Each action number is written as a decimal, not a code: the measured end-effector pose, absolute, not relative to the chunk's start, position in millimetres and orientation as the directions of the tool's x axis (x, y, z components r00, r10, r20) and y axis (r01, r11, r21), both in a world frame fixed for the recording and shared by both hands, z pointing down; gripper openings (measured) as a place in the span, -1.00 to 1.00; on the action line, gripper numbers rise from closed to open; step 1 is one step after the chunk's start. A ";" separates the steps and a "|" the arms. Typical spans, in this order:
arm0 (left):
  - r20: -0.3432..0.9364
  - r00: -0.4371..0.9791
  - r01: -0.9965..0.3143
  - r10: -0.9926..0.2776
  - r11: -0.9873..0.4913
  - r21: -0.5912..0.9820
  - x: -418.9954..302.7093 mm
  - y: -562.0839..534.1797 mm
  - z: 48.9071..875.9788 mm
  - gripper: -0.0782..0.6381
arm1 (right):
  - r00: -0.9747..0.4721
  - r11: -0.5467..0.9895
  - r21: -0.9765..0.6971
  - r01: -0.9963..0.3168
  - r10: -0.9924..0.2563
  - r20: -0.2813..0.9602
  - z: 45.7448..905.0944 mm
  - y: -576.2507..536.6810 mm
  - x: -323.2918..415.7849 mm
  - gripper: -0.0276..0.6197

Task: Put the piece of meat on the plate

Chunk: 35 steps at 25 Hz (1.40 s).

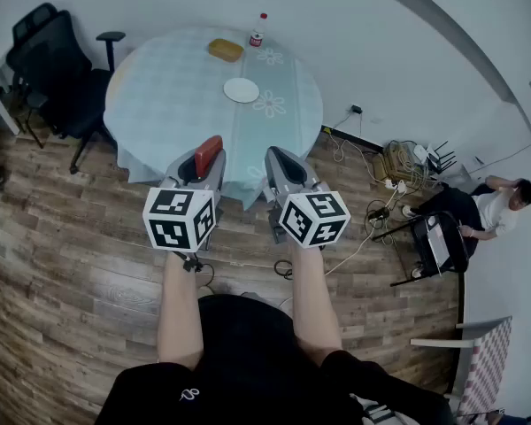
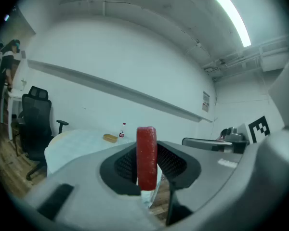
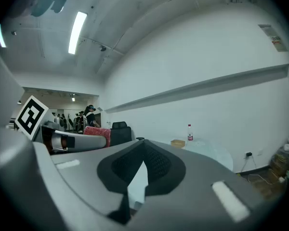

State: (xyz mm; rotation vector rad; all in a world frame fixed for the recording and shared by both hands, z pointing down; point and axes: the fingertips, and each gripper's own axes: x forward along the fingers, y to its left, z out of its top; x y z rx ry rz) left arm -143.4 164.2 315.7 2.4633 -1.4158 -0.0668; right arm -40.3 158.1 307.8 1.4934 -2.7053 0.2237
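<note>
Left gripper view: the piece of meat point(image 2: 146, 150) is seen clamped upright between the fingers of the left gripper point(image 2: 147, 167), its top standing above the fingertips, so the pick-up can be judged done. From the head view, the plate point(image 1: 241, 90) is found well ahead of both pairs of fingers, near the middle of the table point(image 1: 159, 104) and bare, so the carry and the setting-down are judged to be left. The fingers of the right gripper point(image 3: 143, 150) are held together on nothing, beside the left ones.
</note>
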 end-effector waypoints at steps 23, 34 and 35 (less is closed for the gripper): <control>0.194 0.585 -0.793 -0.787 -0.506 0.339 -110.1 86.9 373.0 -0.54 | -0.477 0.458 -0.140 -0.878 -0.860 0.181 361.7 90.4 -13.4 -0.89; 0.312 0.504 -0.849 -0.806 -0.394 0.352 -108.1 -75.2 420.2 -0.54 | -0.564 0.520 -0.225 -0.824 -0.794 0.226 403.0 -87.4 -15.5 -0.89; 0.328 0.494 -0.854 -0.805 -0.379 0.357 -105.6 -93.2 426.3 -0.54 | -0.569 0.521 -0.238 -0.820 -0.788 0.235 409.1 -106.2 -11.7 -0.89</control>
